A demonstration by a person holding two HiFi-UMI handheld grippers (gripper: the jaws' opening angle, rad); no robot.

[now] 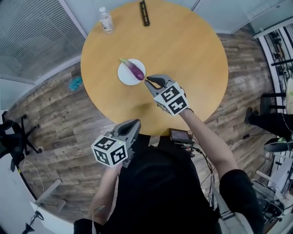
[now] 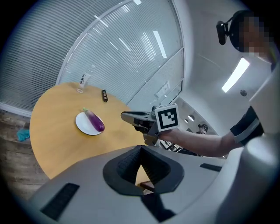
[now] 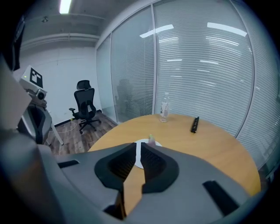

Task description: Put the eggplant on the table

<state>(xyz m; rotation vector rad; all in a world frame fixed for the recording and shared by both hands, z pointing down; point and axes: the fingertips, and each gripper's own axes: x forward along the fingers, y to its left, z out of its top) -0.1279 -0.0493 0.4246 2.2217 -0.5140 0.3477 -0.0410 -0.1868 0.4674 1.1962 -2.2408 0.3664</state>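
A glass-walled office with lowered blinds and a wood-plank floor holds a round wooden counter (image 1: 183, 55), mostly bare. The eggplant (image 1: 135, 70) lies on a small white plate (image 1: 124, 75) near the middle of it, so it has not yet been moved onto the wood itself. A water bottle (image 1: 105, 20) and a black bar (image 1: 144, 13) stand well apart from it at the far edge.

The right gripper (image 1: 147, 81) hangs just beside the plate, pointed at the eggplant's dark end. Its fingers are narrow, drawn almost together with only a thin slit, and nothing sits between them. They would likely have to spread before they could take the eggplant.

The left gripper (image 1: 136, 122) is held back near the person's body, off the counter's near edge. Its fingers meet at the tips and are empty, probably kept clear since one gripper suffices here.
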